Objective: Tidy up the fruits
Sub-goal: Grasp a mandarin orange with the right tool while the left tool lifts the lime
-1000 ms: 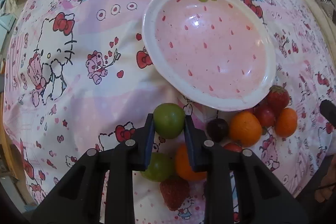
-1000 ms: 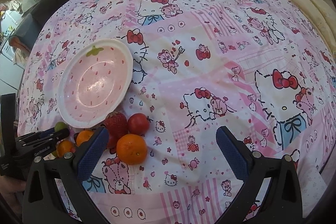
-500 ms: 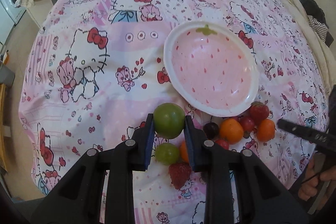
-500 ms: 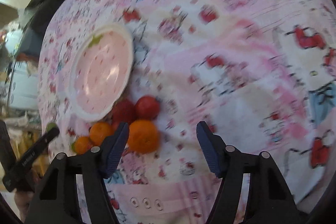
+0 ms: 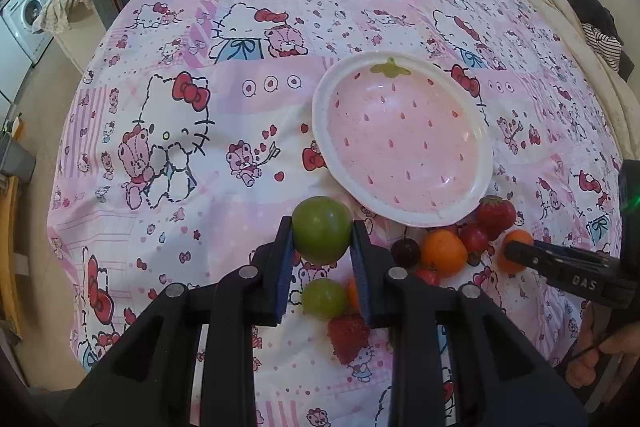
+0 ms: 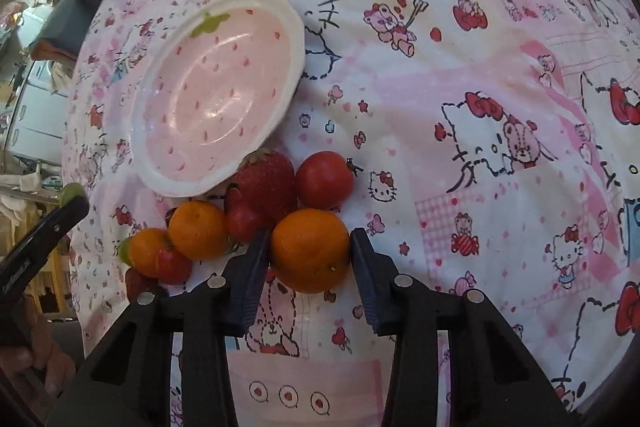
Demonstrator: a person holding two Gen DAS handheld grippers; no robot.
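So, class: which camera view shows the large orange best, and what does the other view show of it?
The right wrist view: the large orange sits close and whole between the right claw's blue pads. In the left wrist view it is small, far right, partly hidden behind that claw's finger.

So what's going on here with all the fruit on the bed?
A person is sorting fruit with a tool in each hand. The left tool holds a green fruit lifted near the plate, which holds nothing yet. The right tool has its fingers around an orange on the cloth, though a firm grip isn't clear. The other fruit lies beside the plate.
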